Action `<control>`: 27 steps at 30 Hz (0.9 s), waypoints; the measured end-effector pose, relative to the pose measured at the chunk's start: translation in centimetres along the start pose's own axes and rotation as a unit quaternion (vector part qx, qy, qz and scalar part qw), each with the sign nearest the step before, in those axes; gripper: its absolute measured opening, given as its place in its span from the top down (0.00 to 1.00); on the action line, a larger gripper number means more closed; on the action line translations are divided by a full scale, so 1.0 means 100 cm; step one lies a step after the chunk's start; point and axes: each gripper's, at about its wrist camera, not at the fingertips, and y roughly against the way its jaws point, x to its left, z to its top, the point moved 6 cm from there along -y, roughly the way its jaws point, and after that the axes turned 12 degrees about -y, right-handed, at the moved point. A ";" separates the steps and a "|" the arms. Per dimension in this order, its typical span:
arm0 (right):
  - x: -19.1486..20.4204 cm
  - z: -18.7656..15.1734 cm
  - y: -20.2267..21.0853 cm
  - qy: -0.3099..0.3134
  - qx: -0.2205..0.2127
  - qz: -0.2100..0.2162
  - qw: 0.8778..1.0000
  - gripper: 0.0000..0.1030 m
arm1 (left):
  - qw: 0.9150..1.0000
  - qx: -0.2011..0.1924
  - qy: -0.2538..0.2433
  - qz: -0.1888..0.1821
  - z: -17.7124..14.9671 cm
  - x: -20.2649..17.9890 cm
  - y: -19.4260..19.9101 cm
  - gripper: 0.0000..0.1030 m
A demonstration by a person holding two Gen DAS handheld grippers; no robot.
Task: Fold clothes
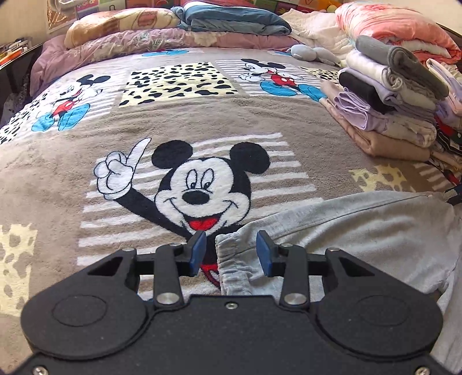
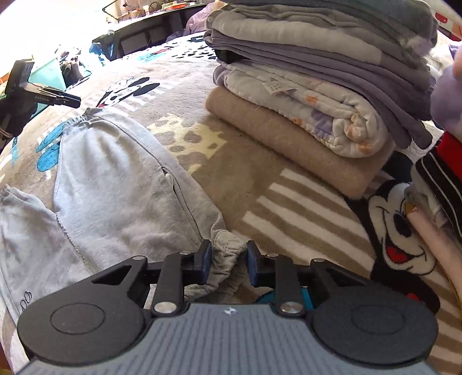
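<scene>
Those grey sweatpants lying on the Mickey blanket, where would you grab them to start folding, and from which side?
Probably by the gathered ends. The grey sweatpants lie flat on the blanket, so the bunched, raised edges give the most to pinch. The left gripper sits with open jaws astride one ribbed end; the right gripper brackets the other bunched end. Come in low along the bed, jaws straddling the edge.

a mickey mouse blanket (image 1: 202, 115) covers the bed, pillows (image 1: 121, 23) at its head.
</scene>
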 end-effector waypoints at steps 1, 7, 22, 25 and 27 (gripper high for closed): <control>0.000 0.000 0.001 0.000 -0.001 0.001 1.000 0.75 | 1.000 0.002 -0.007 0.000 0.004 0.001 -0.002 0.65; -0.008 0.003 0.002 -0.039 -0.012 0.011 0.999 0.66 | 0.999 0.010 -0.049 -0.012 0.031 -0.006 -0.013 0.65; -0.027 -0.058 0.063 -0.157 -0.084 0.088 0.980 0.64 | 0.992 -0.100 -0.074 -0.025 0.014 -0.107 0.080 0.65; -0.018 -0.066 0.057 -0.153 -0.083 0.097 0.980 0.64 | 0.990 -0.105 -0.083 -0.034 0.013 -0.126 0.088 0.65; -0.012 -0.072 0.048 -0.140 -0.076 0.085 0.984 0.64 | 0.989 -0.108 -0.089 -0.041 0.011 -0.140 0.091 0.65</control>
